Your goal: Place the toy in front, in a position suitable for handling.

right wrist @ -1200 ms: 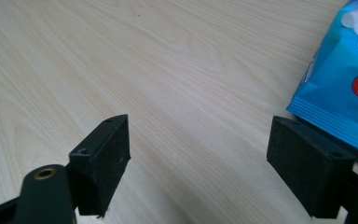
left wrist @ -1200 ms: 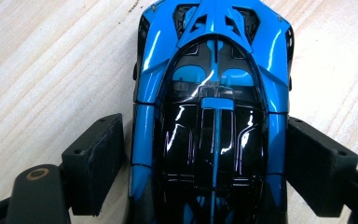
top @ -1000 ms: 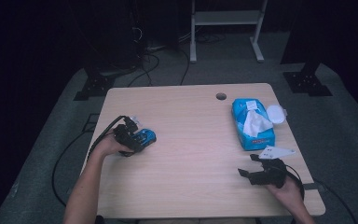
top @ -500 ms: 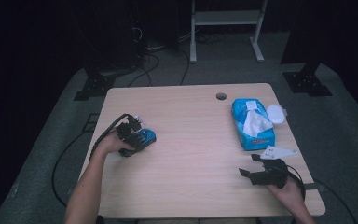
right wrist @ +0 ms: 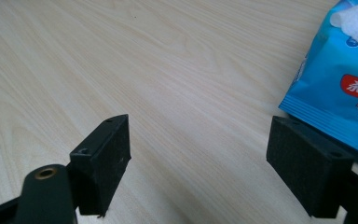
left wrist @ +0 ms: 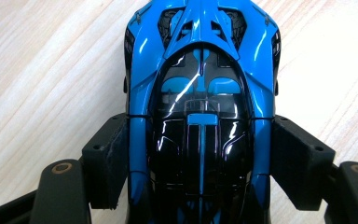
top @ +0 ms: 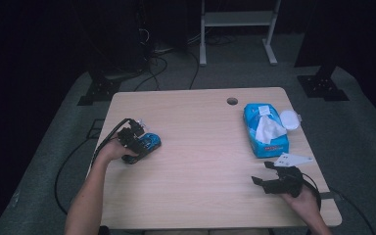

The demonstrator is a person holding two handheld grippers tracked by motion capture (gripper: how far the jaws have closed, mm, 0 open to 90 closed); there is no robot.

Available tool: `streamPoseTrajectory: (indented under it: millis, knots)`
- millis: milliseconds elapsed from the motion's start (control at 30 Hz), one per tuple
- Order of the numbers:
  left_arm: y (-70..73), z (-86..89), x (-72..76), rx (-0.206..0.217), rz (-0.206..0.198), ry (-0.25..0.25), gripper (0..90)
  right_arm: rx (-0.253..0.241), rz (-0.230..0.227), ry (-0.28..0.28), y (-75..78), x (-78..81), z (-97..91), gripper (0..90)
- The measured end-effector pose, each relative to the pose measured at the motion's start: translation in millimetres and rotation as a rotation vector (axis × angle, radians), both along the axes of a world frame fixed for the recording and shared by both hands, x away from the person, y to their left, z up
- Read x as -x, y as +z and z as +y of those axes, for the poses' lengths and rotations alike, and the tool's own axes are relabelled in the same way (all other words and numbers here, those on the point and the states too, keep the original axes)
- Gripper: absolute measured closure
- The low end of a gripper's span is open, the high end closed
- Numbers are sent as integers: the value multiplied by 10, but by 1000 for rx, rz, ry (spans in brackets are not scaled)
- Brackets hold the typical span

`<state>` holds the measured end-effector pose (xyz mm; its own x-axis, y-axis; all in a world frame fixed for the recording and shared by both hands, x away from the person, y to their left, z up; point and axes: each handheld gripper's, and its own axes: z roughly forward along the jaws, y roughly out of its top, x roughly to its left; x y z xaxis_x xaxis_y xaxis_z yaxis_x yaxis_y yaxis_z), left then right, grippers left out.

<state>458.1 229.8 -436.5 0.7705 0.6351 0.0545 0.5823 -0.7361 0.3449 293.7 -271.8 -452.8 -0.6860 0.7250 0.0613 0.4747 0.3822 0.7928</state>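
Gripping the blue toy car (left wrist: 200,93) from both sides, your left gripper (left wrist: 200,158) has its black pads (left wrist: 109,158) pressed against the car's flanks, its jaws having just been closing onto it. On the high view, that car (top: 149,141) sits on the wooden table (top: 200,161) at the left side, about midway between near and far edge, with your left gripper (top: 129,139) over it. Your right gripper (top: 269,178) rests at the near right of the table, and its own view shows its fingers (right wrist: 105,163) spread wide with nothing but bare wood between them. Just beyond it, at the far right, lies a blue pack of wipes (top: 265,129) with a white tissue (top: 269,129) sticking up out of its top opening; a round white lid (top: 289,119) lies beside the pack on its right. The right gripper view brings the pack (right wrist: 335,88) close enough to show a red label with white characters on it, though they are cut off at the picture's edge and you cannot read them whole; from above, that label is too small to make out. The left gripper view shows what the high view cannot: the car's glossy black canopy and blue centre stripe. A small round hole (top: 232,101) marks the table's far edge.
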Motion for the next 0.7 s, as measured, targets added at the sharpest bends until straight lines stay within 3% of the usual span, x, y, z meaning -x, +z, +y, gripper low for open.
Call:
streamPoseTrajectory:
  millis: [167,367,467,533,700]
  knots:
    - [107,36,30,31,-31,5,279,1,-2,-1,-1,-4,-3,206]
    - [389,-52,129,63,-99,-46,279,-13,-5,-8,19,1,-13,206]
    - [507,-217,197,85,-125,-93,279,-16,-6,-10,20,-1,-24,206]
    - [557,-376,248,112,-116,-141,279,-17,-7,-11,20,-2,-26,206]
    - [584,-849,341,152,-123,-242,279,-21,-3,-13,19,-7,-31,206]
